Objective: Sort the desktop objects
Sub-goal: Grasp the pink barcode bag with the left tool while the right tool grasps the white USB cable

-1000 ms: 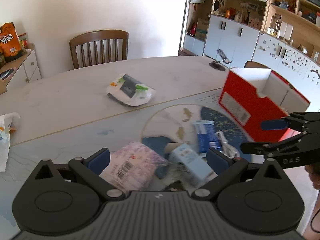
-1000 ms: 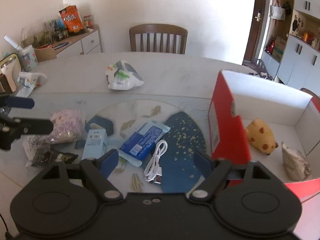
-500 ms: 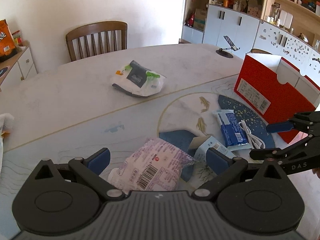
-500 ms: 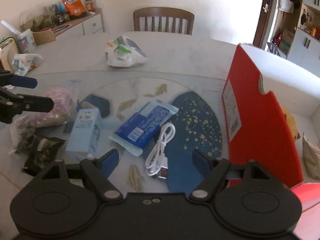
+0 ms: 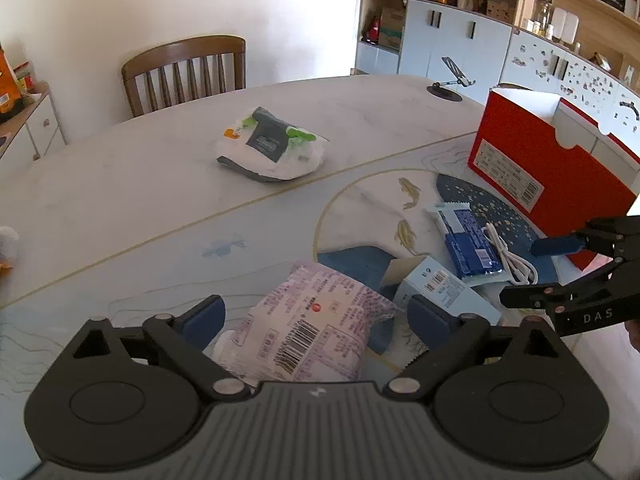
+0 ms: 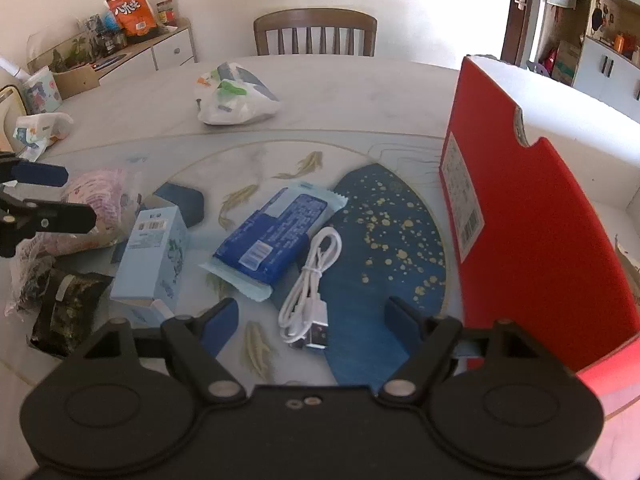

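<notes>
Left wrist view: the left gripper [image 5: 316, 316] fills the bottom of the frame with its blue-padded fingers spread wide; its jaws have just been closing a little, and a pink snack packet [image 5: 316, 328] lies between them at lower centre, with a gap visible on each side so neither pad presses it. Just right of the packet a light blue carton [image 5: 438, 290] lies on the table [image 5: 120, 200], and further right a blue wrapped bar [image 5: 468, 240] sits beside a coiled white USB cable [image 5: 508, 256] on a dark blue patch of the mat. The red box [image 5: 540, 184] stands at the right edge, and the right gripper [image 5: 536, 270] reaches in from the lower right with its fingers apart. A white plastic bag [image 5: 272, 150] rests mid-frame near a wooden chair [image 5: 184, 72] at upper left. Right wrist view: the right gripper [image 6: 310, 320] spans the bottom with its fingers spread, and the white USB cable [image 6: 310, 280] lies between them at lower centre, untouched. The blue wrapped bar [image 6: 272, 236] lies just left of the cable, the light blue carton [image 6: 154, 252] further left, and a dark packet [image 6: 68, 308] at lower left. The left gripper [image 6: 60, 196] enters from the left edge over the pink snack packet [image 6: 102, 196]. The red box [image 6: 532, 220] rises along the right side, open at the top
</notes>
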The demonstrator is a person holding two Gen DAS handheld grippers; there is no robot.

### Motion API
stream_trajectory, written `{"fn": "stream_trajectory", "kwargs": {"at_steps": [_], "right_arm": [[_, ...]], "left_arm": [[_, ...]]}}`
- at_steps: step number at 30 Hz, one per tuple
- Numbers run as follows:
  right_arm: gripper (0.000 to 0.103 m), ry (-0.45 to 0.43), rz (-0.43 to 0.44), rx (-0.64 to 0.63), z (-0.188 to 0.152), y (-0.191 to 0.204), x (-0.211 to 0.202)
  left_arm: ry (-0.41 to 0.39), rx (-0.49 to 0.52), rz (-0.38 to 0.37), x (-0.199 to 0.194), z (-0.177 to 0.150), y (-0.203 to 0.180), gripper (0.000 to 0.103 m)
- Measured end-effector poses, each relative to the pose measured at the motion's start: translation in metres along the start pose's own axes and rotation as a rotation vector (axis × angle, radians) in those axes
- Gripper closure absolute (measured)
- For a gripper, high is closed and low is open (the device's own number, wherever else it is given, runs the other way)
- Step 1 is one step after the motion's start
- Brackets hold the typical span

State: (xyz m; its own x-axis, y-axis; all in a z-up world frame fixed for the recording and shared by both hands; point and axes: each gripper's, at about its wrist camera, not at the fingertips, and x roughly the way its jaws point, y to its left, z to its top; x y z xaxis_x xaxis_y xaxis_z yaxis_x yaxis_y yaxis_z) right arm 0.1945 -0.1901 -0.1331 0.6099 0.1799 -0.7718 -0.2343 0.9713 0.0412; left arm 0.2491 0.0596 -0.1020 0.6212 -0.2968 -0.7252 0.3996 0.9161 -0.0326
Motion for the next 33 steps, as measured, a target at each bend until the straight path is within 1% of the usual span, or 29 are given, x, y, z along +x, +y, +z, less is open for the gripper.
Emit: {"fn": "stream_trajectory", "kwargs": {"at_steps": [1,3,6,8,12,18,20,21,23,25,29,33], "right_arm": [[0.024,0.002,-0.008,-0.011,0.000,0.001,0.000],[0.025,0.002,-0.020,-0.013,0.000,0.002,0.000],[0.026,0.007,-0.024,-0.012,0.001,0.003,0.000],[0.031,0.008,-0.026,-0.013,0.001,0.002,-0.001],[0.034,0.016,-0.036,-0.005,0.003,0.001,-0.001],[0.050,0.019,-0.015,-0.024,0.000,0.003,-0.005],[0.059,0.020,-0.009,-0.031,-0.001,0.004,-0.007],[0.061,0.021,-0.009,-0.034,-0.002,0.004,-0.009],[0.073,0.025,-0.003,-0.033,-0.002,0.004,-0.010],[0.078,0.030,0.002,-0.034,-0.002,0.004,-0.012],[0.082,0.031,0.001,-0.034,-0.001,0.005,-0.014],[0.084,0.005,0.001,-0.028,0.000,0.005,-0.020]], "left_arm": [[0.003,0.006,0.000,0.001,0.000,-0.001,0.007],[0.009,0.015,-0.002,0.002,-0.001,-0.003,0.013],[0.015,0.027,0.010,0.004,-0.003,-0.004,0.016],[0.016,0.032,0.016,0.004,-0.004,-0.004,0.018],[0.021,0.041,0.032,0.006,-0.003,-0.005,0.031],[0.030,0.071,0.060,0.006,-0.001,-0.011,0.036],[0.032,0.071,0.060,0.006,-0.001,-0.012,0.039],[0.033,0.069,0.060,0.006,-0.001,-0.012,0.040],[0.036,0.066,0.061,0.006,0.000,-0.012,0.041],[0.038,0.060,0.063,0.006,0.000,-0.013,0.042],[0.048,0.053,0.067,0.006,0.003,-0.013,0.045],[0.051,0.026,0.072,0.004,0.002,-0.011,0.048]]}}
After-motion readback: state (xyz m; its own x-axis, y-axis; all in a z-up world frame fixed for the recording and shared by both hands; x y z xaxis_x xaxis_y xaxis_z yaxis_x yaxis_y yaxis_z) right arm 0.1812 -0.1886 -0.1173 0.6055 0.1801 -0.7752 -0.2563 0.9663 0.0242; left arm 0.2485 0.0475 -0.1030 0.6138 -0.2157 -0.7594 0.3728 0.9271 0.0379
